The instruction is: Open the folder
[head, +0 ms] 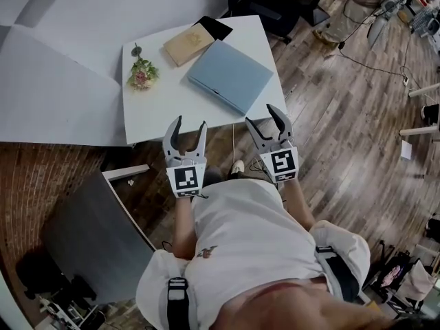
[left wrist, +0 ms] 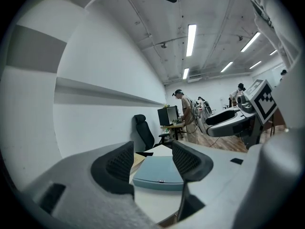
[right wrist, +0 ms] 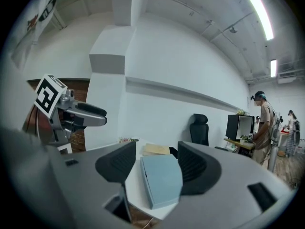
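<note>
White is the square tabletop (head: 157, 115) that carries everything, and it starts just under the tips of both pairs of jaws. Far out to the left of the left jaws lies a small bunch of pink and green flowers (head: 142, 74), well clear of the work. Next, well ahead of those jaws, sits a flat tan card-covered pad (head: 188, 44) with a thin black slab (head: 215, 27) just beyond it.

The pale blue flat rectangular folder (head: 230, 75) lies closed and skewed on the tabletop, ahead of both pairs of jaws and a little nearer the right pair. One corner points towards me, which I judge leaves an edge I can get under.

My left gripper (head: 190, 124) hangs at the tabletop's near edge, aimed almost level at the folder. Its jaws stand wide with nothing pinched; the folder shows through the gap, well apart. My right gripper (head: 260, 115) is likewise short of the folder, its jaws spread and empty. I reckon both are held wide, ready to take the cover's edge.
</note>
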The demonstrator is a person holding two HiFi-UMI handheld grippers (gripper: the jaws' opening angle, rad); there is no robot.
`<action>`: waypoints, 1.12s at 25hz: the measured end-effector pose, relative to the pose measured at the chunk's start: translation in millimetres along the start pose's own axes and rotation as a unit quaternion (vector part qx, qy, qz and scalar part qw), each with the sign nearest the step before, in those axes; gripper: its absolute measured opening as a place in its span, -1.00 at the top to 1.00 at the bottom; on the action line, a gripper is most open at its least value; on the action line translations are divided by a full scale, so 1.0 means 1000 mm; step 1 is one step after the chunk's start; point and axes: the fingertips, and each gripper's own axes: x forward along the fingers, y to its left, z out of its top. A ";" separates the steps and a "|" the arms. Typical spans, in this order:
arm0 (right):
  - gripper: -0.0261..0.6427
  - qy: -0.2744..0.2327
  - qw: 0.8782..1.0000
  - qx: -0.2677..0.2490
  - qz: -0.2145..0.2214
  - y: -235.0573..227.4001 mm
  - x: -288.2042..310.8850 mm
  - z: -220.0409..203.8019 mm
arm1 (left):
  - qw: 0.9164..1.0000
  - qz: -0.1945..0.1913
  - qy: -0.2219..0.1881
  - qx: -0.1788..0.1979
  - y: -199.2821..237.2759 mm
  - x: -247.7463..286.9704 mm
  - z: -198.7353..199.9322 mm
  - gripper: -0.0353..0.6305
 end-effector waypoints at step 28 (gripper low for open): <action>0.13 0.019 0.999 -0.004 -0.027 -0.064 0.091 -0.001 | 0.999 -0.032 -0.025 -0.015 0.032 0.118 0.003 0.08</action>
